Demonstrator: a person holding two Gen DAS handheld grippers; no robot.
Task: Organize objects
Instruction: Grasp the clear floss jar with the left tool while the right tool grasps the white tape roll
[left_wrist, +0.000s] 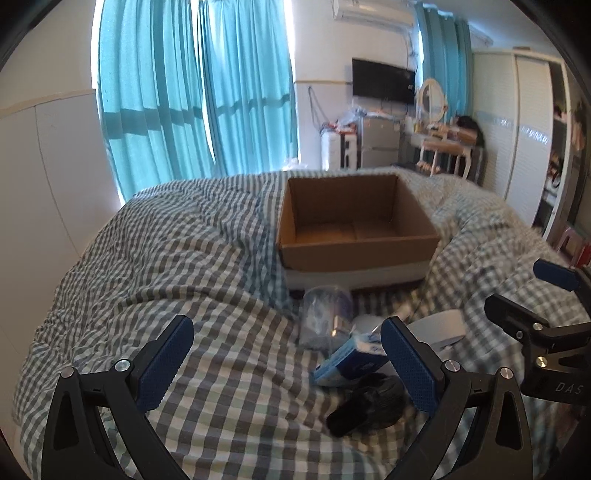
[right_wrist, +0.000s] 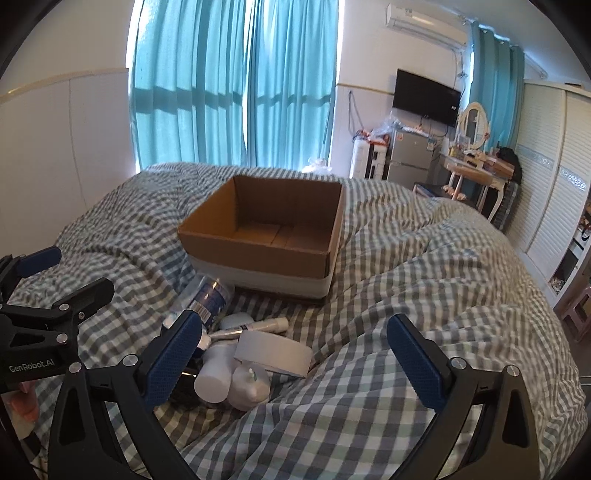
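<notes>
left hand-held gripper (left_wrist: 288, 363): lower frame, jaws spread wide, holding nothing | right hand-held gripper (right_wrist: 295, 363): lower frame, jaws spread wide, holding nothing | each shows at the other view's edge

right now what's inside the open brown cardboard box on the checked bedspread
Nothing visible: the open brown cardboard box shows bare floor flaps in both views. Its near wall hides the front strip of the floor, so something small lying flat there cannot be ruled out.
</notes>
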